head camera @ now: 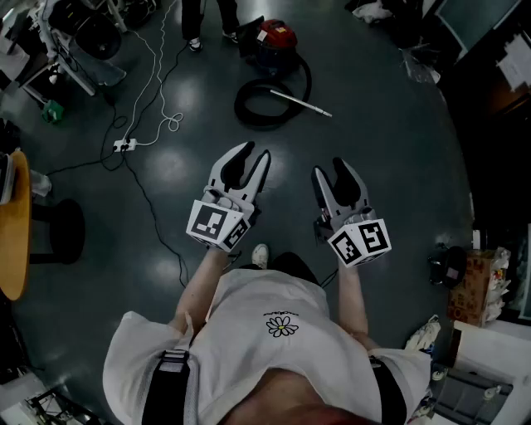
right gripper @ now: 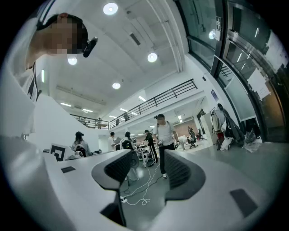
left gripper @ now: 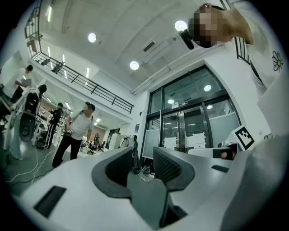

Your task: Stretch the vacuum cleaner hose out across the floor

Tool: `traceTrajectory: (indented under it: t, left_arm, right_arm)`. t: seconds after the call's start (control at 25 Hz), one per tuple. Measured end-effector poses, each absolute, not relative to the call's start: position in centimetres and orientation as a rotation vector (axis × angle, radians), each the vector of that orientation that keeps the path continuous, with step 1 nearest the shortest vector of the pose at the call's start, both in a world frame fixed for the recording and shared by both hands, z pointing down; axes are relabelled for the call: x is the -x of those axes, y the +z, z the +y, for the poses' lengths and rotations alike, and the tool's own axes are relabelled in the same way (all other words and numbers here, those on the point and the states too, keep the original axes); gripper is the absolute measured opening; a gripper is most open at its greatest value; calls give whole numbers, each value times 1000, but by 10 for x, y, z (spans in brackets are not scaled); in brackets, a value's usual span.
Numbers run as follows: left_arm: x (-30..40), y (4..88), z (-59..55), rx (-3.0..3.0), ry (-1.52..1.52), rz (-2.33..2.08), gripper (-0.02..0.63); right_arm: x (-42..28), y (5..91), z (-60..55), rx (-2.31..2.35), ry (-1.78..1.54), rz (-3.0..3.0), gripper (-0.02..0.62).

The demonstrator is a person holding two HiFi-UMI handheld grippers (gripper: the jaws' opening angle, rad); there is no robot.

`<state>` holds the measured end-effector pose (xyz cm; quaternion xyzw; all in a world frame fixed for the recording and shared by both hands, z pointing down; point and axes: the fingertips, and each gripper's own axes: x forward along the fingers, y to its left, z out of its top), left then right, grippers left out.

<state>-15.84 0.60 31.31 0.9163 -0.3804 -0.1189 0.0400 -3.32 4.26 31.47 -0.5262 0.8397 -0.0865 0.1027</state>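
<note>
A red vacuum cleaner (head camera: 276, 39) stands on the dark floor at the far middle of the head view. Its black hose (head camera: 249, 105) lies in a coil just in front of it, with a metal wand (head camera: 300, 104) lying across the coil. Both grippers are held out level well short of the hose, over bare floor. My left gripper (head camera: 255, 152) has a narrow gap between its jaws and nothing in it; the left gripper view (left gripper: 142, 153) shows the same gap. My right gripper (head camera: 329, 168) stands wider open and empty (right gripper: 146, 158).
A white cable runs to a power strip (head camera: 124, 145) on the floor at the left. A yellow round table (head camera: 12, 224) and a black stool (head camera: 58, 231) sit at the left edge. Another person (head camera: 207, 21) stands beyond the vacuum cleaner. Boxes (head camera: 479, 282) crowd the right edge.
</note>
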Motion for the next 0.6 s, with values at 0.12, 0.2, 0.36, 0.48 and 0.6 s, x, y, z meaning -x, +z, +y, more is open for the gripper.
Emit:
traceTrajectory:
  t: [0.12, 0.2, 0.36, 0.48, 0.6]
  left_arm:
    - [144, 316, -46, -2794, -362, -1177, 204]
    - [134, 322, -81, -2792, -351, -1197, 209]
    - [106, 345, -164, -2786, -306, -1213, 209]
    - [80, 358, -232, -2773, -250, -1202, 208]
    - [57, 354, -295, -2782, -240, -1192, 207]
  right_arm:
    - [20, 318, -10, 1540, -225, 2486, 276]
    - [10, 326, -46, 1529, -253, 2496, 275]
    - [-20, 344, -132, 1450, -303, 2501, 275]
    - [-48, 357, -207, 1451, -375, 2546, 274]
    - [-75, 359, -278, 1458, -430, 2582, 273]
